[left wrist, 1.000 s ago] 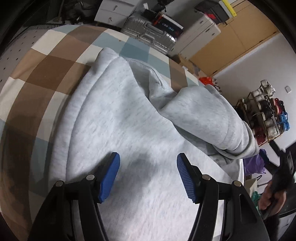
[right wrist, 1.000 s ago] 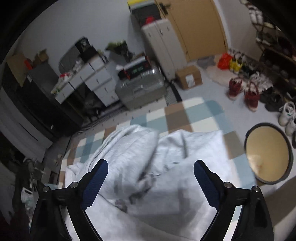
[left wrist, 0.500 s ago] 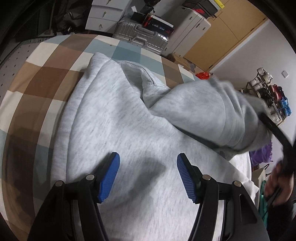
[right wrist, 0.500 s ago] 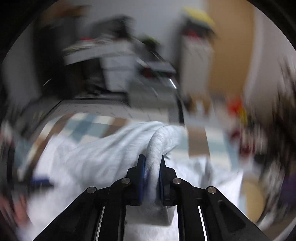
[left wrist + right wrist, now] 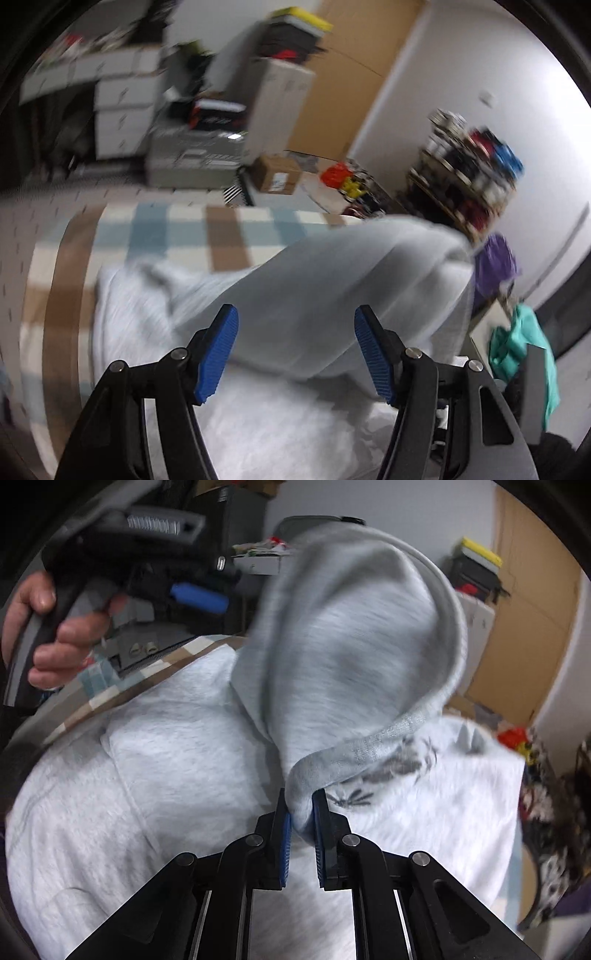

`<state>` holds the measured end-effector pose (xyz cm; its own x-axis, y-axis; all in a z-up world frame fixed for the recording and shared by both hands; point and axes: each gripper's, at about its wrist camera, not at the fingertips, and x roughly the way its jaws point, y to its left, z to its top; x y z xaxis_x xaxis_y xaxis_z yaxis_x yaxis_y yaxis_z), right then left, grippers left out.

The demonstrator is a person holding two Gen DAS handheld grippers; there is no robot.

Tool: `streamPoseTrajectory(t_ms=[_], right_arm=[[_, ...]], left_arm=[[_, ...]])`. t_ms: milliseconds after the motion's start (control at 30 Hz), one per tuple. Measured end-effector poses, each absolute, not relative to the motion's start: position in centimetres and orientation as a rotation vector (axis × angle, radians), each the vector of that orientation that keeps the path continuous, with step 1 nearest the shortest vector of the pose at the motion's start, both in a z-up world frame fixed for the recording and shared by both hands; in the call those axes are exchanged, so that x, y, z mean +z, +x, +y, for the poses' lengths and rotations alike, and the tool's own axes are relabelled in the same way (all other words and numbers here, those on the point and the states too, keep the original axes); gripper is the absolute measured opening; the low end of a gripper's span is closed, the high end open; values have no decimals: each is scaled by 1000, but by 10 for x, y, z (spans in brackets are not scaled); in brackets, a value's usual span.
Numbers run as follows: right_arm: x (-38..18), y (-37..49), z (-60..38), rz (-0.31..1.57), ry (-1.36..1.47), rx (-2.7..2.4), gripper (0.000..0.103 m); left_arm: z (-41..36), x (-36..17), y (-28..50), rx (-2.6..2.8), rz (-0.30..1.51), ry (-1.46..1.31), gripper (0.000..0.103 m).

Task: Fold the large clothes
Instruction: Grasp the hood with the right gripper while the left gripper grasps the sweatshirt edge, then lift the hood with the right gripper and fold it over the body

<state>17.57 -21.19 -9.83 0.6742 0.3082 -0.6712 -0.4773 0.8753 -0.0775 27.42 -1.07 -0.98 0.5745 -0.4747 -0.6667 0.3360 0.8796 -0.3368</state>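
While the checked blanket point(image 5: 155, 236) lies as flat as it did a moment ago, the big grey sweatshirt point(image 5: 177, 760) spread on it has changed shape: one edge that rested slack on the body of the garment a second back is now lifted into a tall arch, and the ribbed cuff or hem point(image 5: 373, 746) at its end is caught in the tongs of the right gripper point(image 5: 301, 827). Those tongs, which stood wide a second ago, are now pinched narrow on the fabric, with grey cloth bulging up between the blue pads point(image 5: 284, 834). To my eye this means the fold has gone from reaching to carrying; the raised part looks ready to be swept across the chest, where a dark leafy print point(image 5: 384, 771) shows, and laid down flat. From the left side the same lifted cloth shows as a long grey ridge over the blanket. The left gripper point(image 5: 295, 347) has drawn up and away from the sweatshirt, its view smeared by motion; its tongs stand fairly wide, are widening a little more, and have nothing between them. In the right-hand view, a person's hand point(image 5: 55, 635) wraps around the dark handle of that left tool, above the far edge of the garment, fingers curled at the trigger.
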Motion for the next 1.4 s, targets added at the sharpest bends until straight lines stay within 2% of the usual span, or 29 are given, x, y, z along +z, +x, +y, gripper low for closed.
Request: streamPoseTrajectory(t_ms=[67, 167, 400, 433, 467, 500, 533, 633, 667, 700, 767, 900, 1033, 1100, 1167, 1200, 1233, 1267, 1333, 1400], right_arm=[[-99, 178, -222, 718, -181, 449, 10], [-100, 179, -231, 727, -110, 455, 10], [-104, 174, -230, 760, -86, 461, 13], [-106, 174, -232, 773, -78, 462, 14], [-107, 175, -234, 786, -69, 457, 14], [-108, 176, -236, 796, -61, 451, 15], [-108, 177, -239, 814, -51, 448, 15], [-102, 178, -250, 840, 3, 449, 23], [-99, 177, -254, 834, 17, 446, 30], [-95, 176, -258, 824, 25, 432, 45], [-82, 169, -268, 779, 70, 438, 63], [-73, 157, -277, 753, 164, 475, 72], [-84, 143, -273, 822, 224, 494, 72], [-91, 132, -269, 843, 232, 478, 72], [-98, 119, -269, 862, 262, 467, 72], [-101, 113, -269, 869, 278, 463, 72], [-104, 104, -268, 874, 301, 460, 72], [-105, 98, -268, 877, 316, 446, 72], [-103, 82, -271, 862, 381, 444, 73], [-101, 64, -273, 850, 462, 434, 73]], left_arm=[[-28, -5, 281, -516, 855, -122, 77], [-48, -16, 283, -532, 909, -11, 77], [-62, -19, 271, -547, 907, 125, 75], [-63, -18, 270, -557, 919, 121, 63], [-62, -19, 268, -556, 931, 129, 31], [-60, -21, 267, -549, 949, 142, 13], [-57, -21, 263, -539, 959, 141, 3], [-51, -17, 242, -511, 927, 144, 3], [-47, -19, 226, -500, 903, 154, 3], [-46, -21, 215, -504, 894, 152, 3], [-42, -30, 191, -488, 868, 171, 3], [-29, -66, 148, -466, 908, 172, 3], [-5, -91, 133, -467, 1039, 51, 3], [2, -90, 129, -504, 1111, -6, 8], [4, -71, 115, -557, 1079, 3, 12], [2, -56, 108, -568, 1050, 26, 28], [0, -42, 103, -589, 1021, 33, 59], [-2, -25, 100, -612, 974, 24, 82], [-15, 4, 100, -614, 868, 30, 89], [-42, 17, 111, -582, 856, 94, 89]])
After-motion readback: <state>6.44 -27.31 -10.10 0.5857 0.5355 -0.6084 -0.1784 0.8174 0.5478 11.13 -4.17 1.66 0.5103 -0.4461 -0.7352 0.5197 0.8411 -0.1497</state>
